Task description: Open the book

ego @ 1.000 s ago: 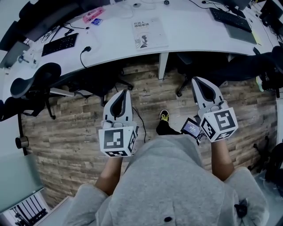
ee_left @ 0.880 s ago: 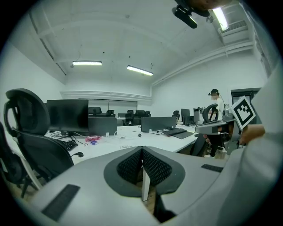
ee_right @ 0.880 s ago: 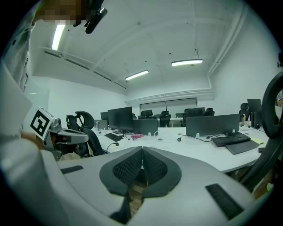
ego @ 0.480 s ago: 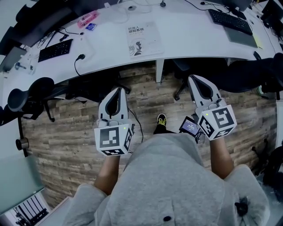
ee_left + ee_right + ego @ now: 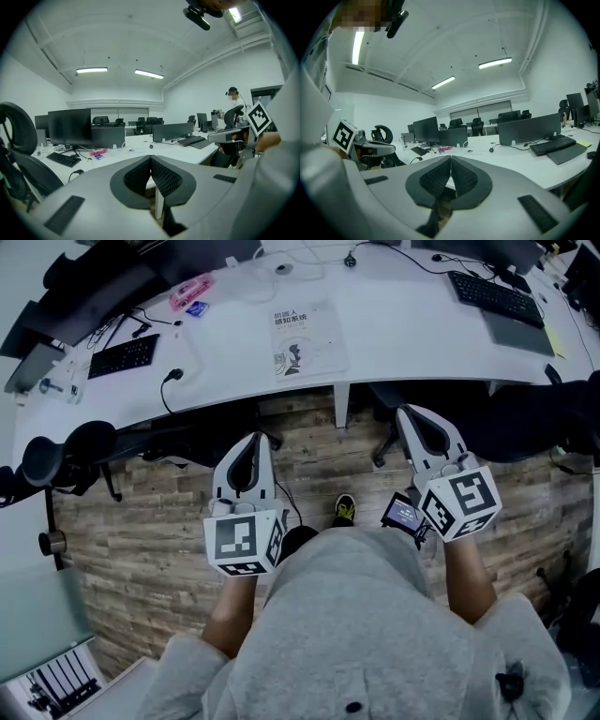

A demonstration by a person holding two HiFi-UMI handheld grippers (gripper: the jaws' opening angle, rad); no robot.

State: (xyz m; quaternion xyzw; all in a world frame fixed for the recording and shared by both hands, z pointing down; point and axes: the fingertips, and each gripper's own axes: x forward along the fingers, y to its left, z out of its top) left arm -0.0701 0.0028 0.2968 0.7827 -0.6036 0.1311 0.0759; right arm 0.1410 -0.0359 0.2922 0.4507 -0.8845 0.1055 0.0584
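Note:
The book (image 5: pixel 307 338) lies closed on the white desk (image 5: pixel 403 334), its pale cover with dark print facing up, near the desk's front edge. Both grippers hang over the wooden floor, short of the desk and apart from the book. My left gripper (image 5: pixel 259 438) points at the desk edge just left of the book; its pads meet with nothing between them (image 5: pixel 150 158). My right gripper (image 5: pixel 404 412) is to the right of the book, also shut and empty (image 5: pixel 450 157). The jaws hide the book in both gripper views.
A white desk leg (image 5: pixel 341 404) stands between the grippers. Keyboards (image 5: pixel 122 354) (image 5: pixel 495 296), a pink item (image 5: pixel 190 289) and cables lie on the desk. Office chairs (image 5: pixel 66 451) (image 5: pixel 525 413) flank the spot. A person (image 5: pixel 233 101) stands far off.
Both grippers have moved forward toward the desk, and the desk edge and book now lie nearer their tips. Both stay shut.

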